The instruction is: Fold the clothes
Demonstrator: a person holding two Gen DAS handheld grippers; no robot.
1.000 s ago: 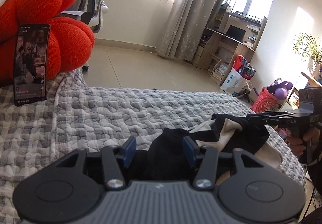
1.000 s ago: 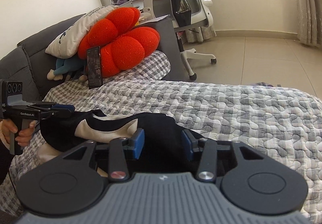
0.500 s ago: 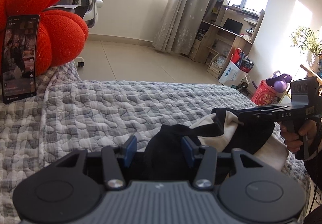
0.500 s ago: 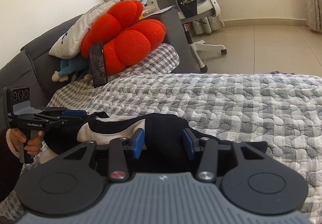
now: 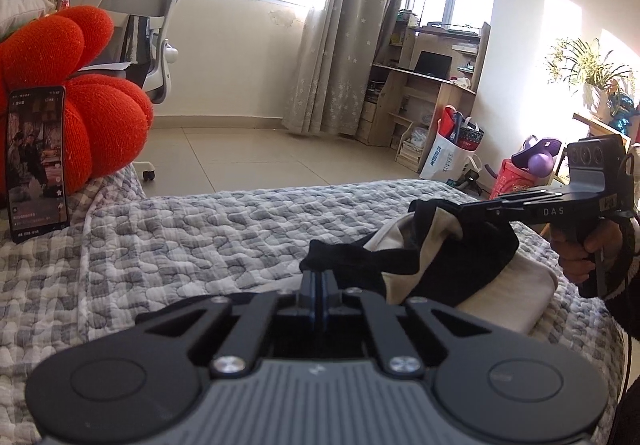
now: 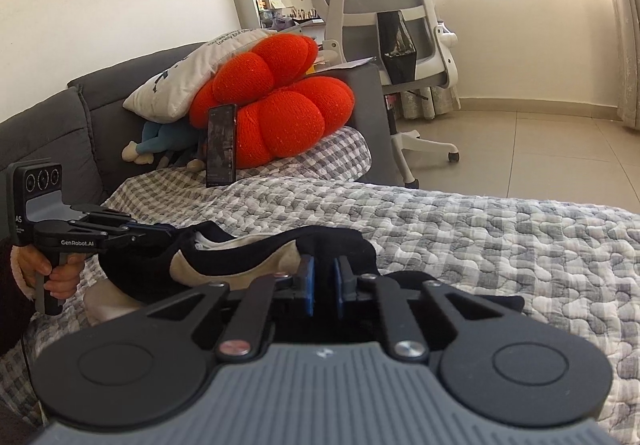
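While a grey quilted bed (image 5: 208, 229) serves as work surface, a black-and-cream garment (image 5: 416, 261) hangs between two handheld grippers, prob. to stretch it for a fold. Left gripper (image 5: 319, 279) and right gripper (image 6: 323, 277) each pinch a black edge; cloth sags, bunched, cream lining showing.

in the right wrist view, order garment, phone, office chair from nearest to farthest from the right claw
1. garment, pinched in the right claw, low centre.
2. phone, left of centre, propped against the red cushion.
3. office chair, upper right, on the floor beyond the bed.
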